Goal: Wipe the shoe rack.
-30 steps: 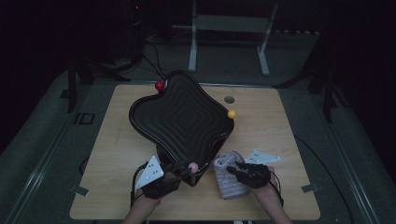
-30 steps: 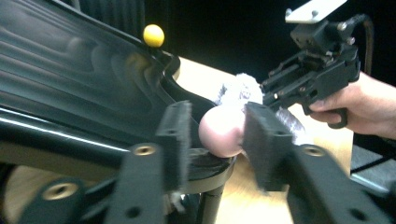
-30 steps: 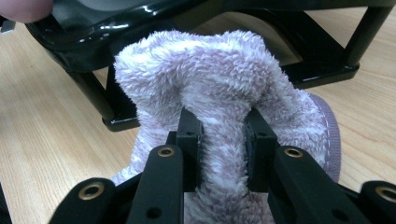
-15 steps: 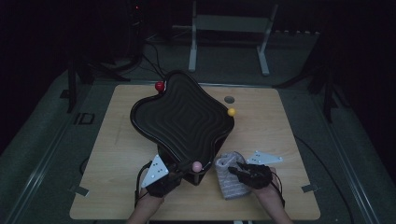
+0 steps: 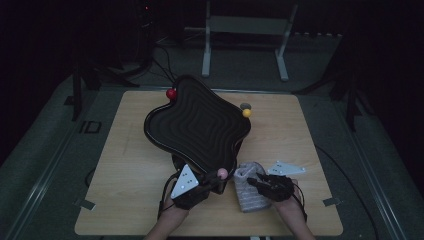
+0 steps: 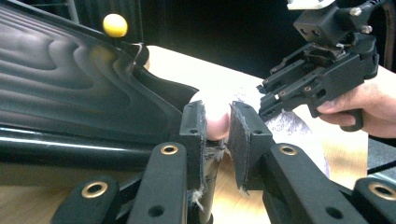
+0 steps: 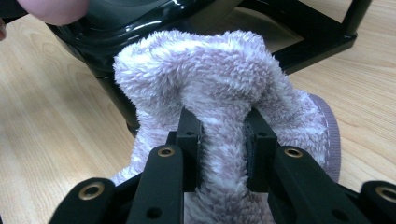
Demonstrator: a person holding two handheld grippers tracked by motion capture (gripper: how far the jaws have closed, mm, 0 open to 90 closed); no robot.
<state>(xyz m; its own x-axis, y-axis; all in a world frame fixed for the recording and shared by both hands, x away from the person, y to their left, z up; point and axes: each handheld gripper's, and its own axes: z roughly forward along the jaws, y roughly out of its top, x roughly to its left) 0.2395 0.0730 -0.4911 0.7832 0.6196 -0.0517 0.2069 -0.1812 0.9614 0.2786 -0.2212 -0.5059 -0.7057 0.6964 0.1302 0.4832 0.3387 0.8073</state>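
Shifted since before: our left claw (image 5: 212,181) moved rightward, jaws just closing onto pink knob (image 6: 215,116) | our right claw (image 7: 223,135) clamped lilac towel (image 7: 224,79) | wavy black tray (image 5: 200,125) on desk (image 5: 300,135).

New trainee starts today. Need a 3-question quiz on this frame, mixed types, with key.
1. True or false: the right gripper is shut on the fluffy lilac towel.
2. The left gripper pinches which knob on the glossy black wavy-edged tray? A) red ball knob B) yellow ball knob C) pale pink ball knob
3. What does the folded towel rest on in the high view?

Key
1. True: the pile bunches between its jaws.
2. C.
3. The light wooden table, beside the tray's near corner.
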